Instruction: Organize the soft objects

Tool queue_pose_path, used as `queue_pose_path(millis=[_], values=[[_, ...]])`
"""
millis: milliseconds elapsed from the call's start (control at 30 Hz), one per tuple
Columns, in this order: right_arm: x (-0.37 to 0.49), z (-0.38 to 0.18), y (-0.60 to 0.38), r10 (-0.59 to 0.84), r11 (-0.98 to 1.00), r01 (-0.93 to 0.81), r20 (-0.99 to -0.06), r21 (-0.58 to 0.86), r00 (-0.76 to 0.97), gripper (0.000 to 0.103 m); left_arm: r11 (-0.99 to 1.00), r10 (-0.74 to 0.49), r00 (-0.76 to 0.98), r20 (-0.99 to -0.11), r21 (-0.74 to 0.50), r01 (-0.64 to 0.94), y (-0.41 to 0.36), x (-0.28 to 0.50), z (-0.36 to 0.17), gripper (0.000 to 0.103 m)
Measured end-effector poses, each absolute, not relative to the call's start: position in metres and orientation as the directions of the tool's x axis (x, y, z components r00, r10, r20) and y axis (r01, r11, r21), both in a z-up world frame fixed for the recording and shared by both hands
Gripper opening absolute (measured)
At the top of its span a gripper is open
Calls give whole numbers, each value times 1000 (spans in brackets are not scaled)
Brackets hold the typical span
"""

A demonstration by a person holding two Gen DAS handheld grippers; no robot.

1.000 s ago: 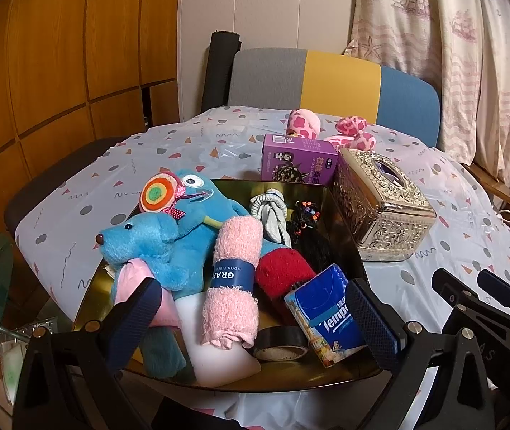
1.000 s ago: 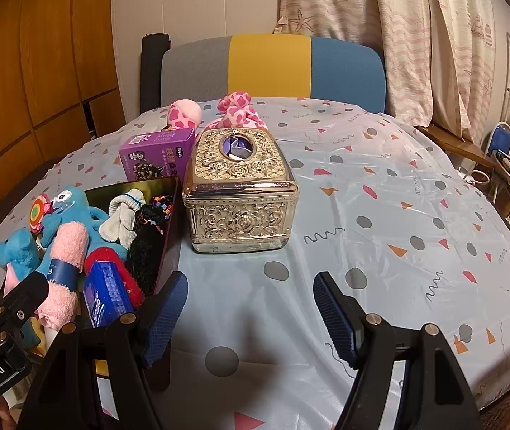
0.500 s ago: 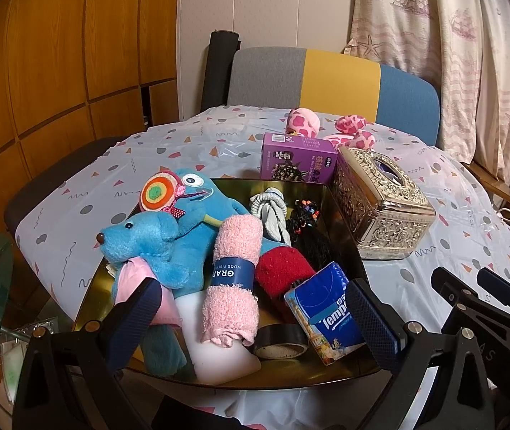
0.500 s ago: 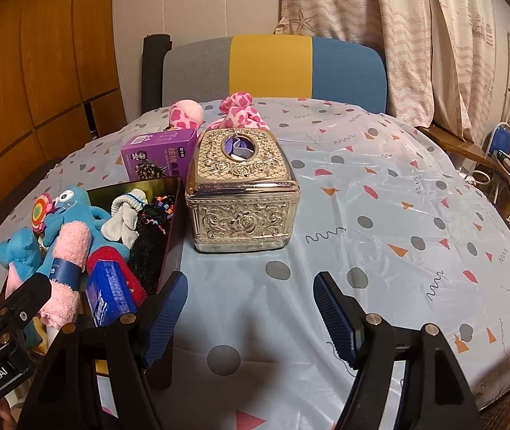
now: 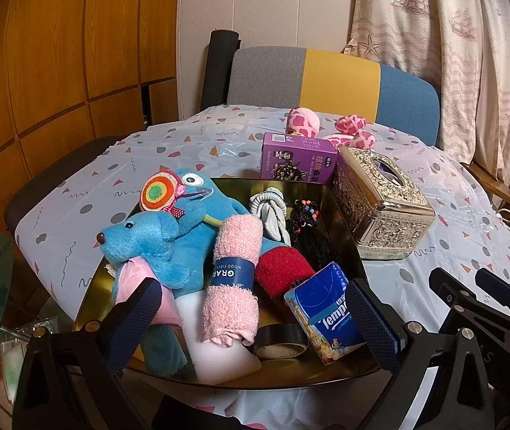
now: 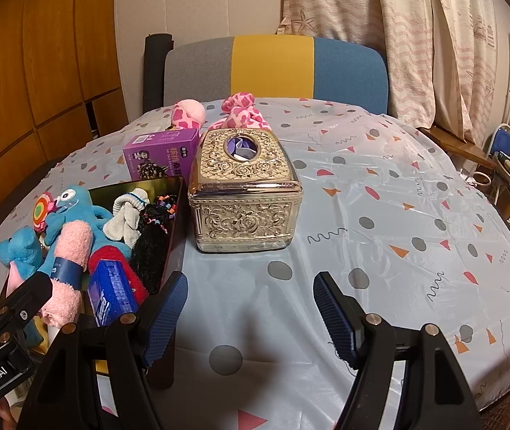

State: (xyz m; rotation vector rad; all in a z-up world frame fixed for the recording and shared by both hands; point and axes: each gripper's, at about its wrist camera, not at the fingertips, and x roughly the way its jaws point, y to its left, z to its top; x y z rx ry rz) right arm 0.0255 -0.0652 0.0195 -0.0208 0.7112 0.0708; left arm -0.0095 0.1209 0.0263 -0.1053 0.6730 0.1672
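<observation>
I hold my left gripper (image 5: 251, 311) over the gold tray (image 5: 344, 211) full of soft toys, jaws wide and holding nothing. My right gripper (image 6: 249, 310) waits over the table (image 6: 380, 215), jaws wide too. I think I pick the pink towel roll (image 5: 235, 276) next.

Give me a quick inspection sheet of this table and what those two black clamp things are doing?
Surface: round table under a patterned plastic cloth.
Job's things: gold tray holding a blue plush, rolled pink towel, red cloth, grey sock, black hair ties, tissue pack and tape roll.
Clutter: ornate tissue box, purple box, pink spotted plush.
Grippers: left tool open above the tray; right tool open over bare cloth; both empty.
Cables: nothing seen on the table.
Surroundings: tricolour chair, curtains, wood panelling.
</observation>
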Motion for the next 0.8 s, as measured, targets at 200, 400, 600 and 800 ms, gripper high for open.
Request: queue_pose_path(millis=[200,400,600,800], values=[[26,19,-65,59,997,-73,-653,5,755,74,981,119,769,-628,-43,-187,121,-9,26,103],[26,18,-66,60,997,-74,-656,7,753,74,981,120,768,-630,-42,-188,121,-9,27,103],[26,18,-66,60,997,-73,-658,8,751,74,983,115,770,-628,-41,-181,121,-10,26,100],[29,13,-71,65,997,-69,-668,20,741,74,985,109,773,-625,-38,-170,121,-10,24,102]])
